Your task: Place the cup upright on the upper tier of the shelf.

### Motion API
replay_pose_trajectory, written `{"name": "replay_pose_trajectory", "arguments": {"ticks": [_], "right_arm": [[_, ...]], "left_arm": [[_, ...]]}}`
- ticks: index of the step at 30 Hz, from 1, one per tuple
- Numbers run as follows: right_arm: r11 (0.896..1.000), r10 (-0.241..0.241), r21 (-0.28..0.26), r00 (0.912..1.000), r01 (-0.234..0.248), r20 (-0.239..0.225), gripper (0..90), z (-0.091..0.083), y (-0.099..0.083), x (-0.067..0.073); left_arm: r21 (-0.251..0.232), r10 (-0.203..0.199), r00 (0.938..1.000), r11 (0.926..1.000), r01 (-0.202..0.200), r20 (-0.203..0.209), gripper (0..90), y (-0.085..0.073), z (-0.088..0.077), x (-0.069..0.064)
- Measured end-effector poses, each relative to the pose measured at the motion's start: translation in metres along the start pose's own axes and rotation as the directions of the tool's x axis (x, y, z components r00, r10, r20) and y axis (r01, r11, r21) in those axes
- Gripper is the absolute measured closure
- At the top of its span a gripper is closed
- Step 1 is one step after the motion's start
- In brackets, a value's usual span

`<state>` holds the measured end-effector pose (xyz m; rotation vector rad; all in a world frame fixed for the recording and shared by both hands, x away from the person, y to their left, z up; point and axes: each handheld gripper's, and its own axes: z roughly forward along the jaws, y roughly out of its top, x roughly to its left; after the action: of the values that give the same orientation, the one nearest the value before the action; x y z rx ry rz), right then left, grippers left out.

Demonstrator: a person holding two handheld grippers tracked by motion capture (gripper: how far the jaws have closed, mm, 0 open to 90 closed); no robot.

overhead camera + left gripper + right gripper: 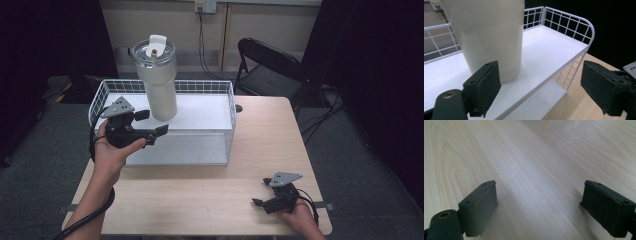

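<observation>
A tall cream tumbler [157, 80] with a clear lid and a flip spout stands upright on the top shelf of a white wire rack [225, 92]. My left gripper [152, 124] is open just in front and to the left of the tumbler's base, jaws apart with nothing between them. In the left gripper view the tumbler [489, 37] rises close behind the left jaw, over the white shelf [549, 47]. My right gripper [262, 196] rests low on the wooden table [260, 145] at the front right, open and empty. Bare wood [536, 170] lies between its jaws.
The rack has a lower white shelf [185, 150] and a wire rim around the top. A black folding chair [267, 65] stands behind the table's far right. Cables hang on the back wall. Dark floor surrounds the table.
</observation>
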<state>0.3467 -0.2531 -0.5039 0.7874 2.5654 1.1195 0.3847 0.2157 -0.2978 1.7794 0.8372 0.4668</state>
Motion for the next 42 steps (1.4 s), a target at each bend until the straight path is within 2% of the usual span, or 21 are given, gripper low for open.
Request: {"name": "replay_pose_trajectory", "arguments": {"ticks": [5, 10, 18, 28, 31, 39, 42], "right_arm": [[1.0, -0.001, 0.001, 1.0, 0.001, -0.001, 12.1, 0.0, 0.0, 0.0], [1.0, -0.001, 0.001, 1.0, 0.001, 0.0, 12.0, 0.0, 0.0, 0.0], [1.0, 0.003, 0.001, 1.0, -0.003, 0.003, 12.1, 0.0, 0.0, 0.001], [1.0, 0.004, 0.001, 1.0, -0.004, 0.004, 12.1, 0.0, 0.0, 0.001], [1.0, 0.004, 0.001, 1.0, -0.004, 0.004, 12.0, 0.0, 0.0, 0.001], [1.0, 0.004, 0.001, 1.0, -0.004, 0.004, 12.1, 0.0, 0.0, 0.001], [1.0, 0.004, 0.001, 1.0, -0.004, 0.005, 12.1, 0.0, 0.0, 0.001]], "left_arm": [[0.011, -0.001, 0.9998, 0.9999, 0.001, 0.018, 15.7, -0.01, 0.0, -0.003], [0.017, -0.018, 0.9992, 0.9997, 0.018, 0.034, 15.7, -0.024, 0.0, -0.005], [0.025, -0.031, 0.9987, 0.9992, 0.03, 0.042, 15.8, -0.04, -0.001, -0.009], [0.039, -0.026, 0.9986, 0.999, 0.024, 0.046, 15.8, -0.059, -0.005, -0.018], [0.041, -0.019, 0.9986, 0.999, 0.017, 0.05, 15.8, -0.065, -0.005, -0.02], [0.059, -0.038, 0.9974, 0.9977, 0.034, 0.062, 15.9, -0.087, 0.0, -0.025], [0.066, -0.033, 0.9977, 0.9974, 0.029, 0.06, 15.9, -0.092, 0.002, -0.027]]}}
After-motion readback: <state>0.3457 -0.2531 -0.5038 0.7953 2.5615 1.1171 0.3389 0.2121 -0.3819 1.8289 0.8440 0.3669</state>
